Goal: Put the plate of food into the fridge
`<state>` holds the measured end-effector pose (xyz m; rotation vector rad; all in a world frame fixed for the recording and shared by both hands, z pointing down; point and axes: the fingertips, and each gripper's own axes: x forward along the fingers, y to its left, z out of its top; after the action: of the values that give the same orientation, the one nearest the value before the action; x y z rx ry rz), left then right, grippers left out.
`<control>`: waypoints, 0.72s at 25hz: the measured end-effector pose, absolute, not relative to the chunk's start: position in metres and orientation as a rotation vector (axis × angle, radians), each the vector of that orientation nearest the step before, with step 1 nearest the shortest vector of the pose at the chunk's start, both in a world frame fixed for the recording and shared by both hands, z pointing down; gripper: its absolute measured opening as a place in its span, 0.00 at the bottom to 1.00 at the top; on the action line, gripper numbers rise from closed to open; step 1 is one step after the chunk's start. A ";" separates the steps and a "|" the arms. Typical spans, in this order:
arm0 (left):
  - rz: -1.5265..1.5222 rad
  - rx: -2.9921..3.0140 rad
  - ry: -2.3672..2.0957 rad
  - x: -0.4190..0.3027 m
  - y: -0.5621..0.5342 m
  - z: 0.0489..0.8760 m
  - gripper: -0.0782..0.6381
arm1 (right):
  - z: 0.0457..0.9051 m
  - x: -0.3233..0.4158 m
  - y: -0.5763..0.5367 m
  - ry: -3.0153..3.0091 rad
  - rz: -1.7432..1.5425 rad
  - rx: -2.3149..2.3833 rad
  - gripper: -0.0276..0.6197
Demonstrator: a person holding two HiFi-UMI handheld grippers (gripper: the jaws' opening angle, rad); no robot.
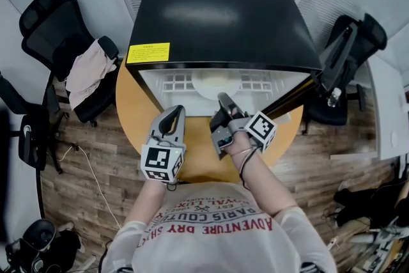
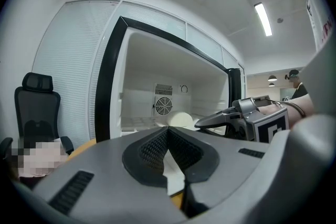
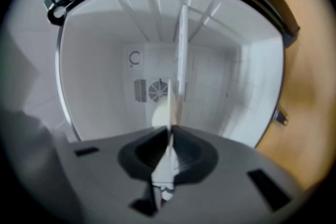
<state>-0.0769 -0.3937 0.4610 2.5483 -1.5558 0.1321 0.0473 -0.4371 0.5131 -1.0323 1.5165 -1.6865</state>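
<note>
Gripping a tool in each hand, both levelled at the open fridge [image 1: 217,16] on the round wooden surface [image 1: 131,99]. On the right tool [image 1: 223,101], jaws parted by only a thin slit, clamping nothing, with white fridge interior showing through the gap. Just ahead of its tips, on the white wire shelf [image 1: 255,82] inside the fridge: the plate of food [image 1: 216,83], pale and round, with the rear fan [image 2: 164,105] beyond. On the left tool [image 1: 176,113], jaws pressed together at the tips, empty, short of the fridge opening, beside and slightly behind the right tool. Off to the right tool's right, the fridge door [image 1: 294,99], swung open and seen edge-on. Well out to the left tool's left, a black office chair [image 1: 57,35] with a pale cloth [image 1: 89,70] draped over it.
</note>
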 end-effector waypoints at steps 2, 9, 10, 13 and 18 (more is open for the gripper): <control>0.135 2.548 -1.550 -0.076 -0.396 0.463 0.15 | 0.514 0.047 -0.442 1.522 -1.683 -1.040 0.12; 0.155 2.534 -1.549 -0.075 -0.398 0.467 0.15 | 0.515 0.045 -0.447 1.499 -1.692 -1.057 0.12; 0.155 2.534 -1.550 -0.075 -0.399 0.467 0.15 | 0.515 0.045 -0.448 1.504 -1.690 -1.060 0.12; 0.154 2.529 -1.557 -0.077 -0.400 0.468 0.15 | 0.515 0.044 -0.449 1.522 -1.693 -1.059 0.13; 0.149 2.535 -1.548 -0.073 -0.402 0.467 0.15 | 0.516 0.044 -0.448 1.553 -1.697 -1.068 0.13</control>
<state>-0.0729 -0.4019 0.4668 2.5347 -1.5481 0.1493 0.0442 -0.4482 0.5163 -1.0678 1.5529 -1.6973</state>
